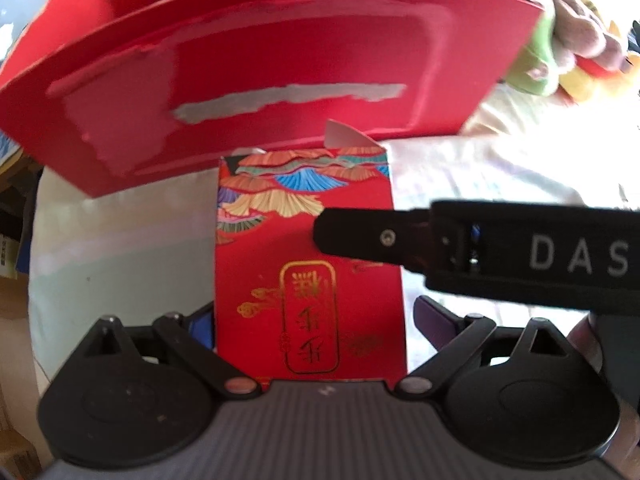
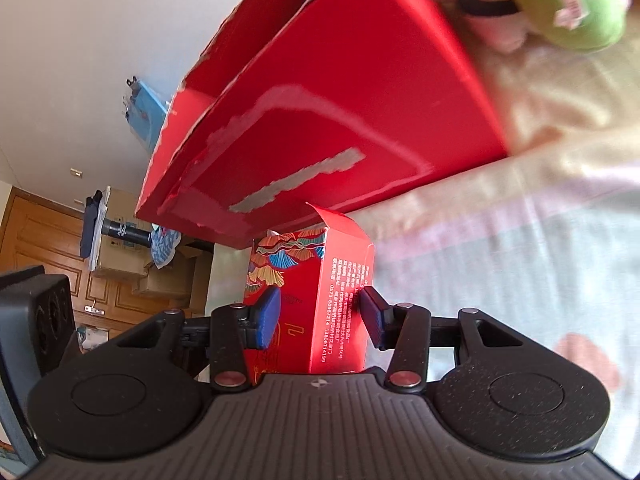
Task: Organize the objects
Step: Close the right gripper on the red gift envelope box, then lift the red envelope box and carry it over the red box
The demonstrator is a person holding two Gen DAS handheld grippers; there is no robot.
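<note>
A small red box (image 1: 308,264) with fan patterns and gold characters stands upright between my left gripper's (image 1: 316,320) fingers. The blue pad touches its left edge and the purple pad (image 1: 436,320) stands a little apart from its right edge, so this gripper is open. My right gripper (image 2: 320,312) is shut on the small red box (image 2: 340,300), with one pad on the decorated front and the other behind. Its black finger (image 1: 360,236) reaches in from the right. A large red box (image 1: 260,80) with torn patches, its top open, sits just behind.
A plush toy in green (image 2: 560,8) lies at the far right behind the large red box (image 2: 340,100). Pale bedding (image 2: 520,260) stretches to the right. A wooden door and stacked cartons (image 2: 120,248) are off the bed's left side.
</note>
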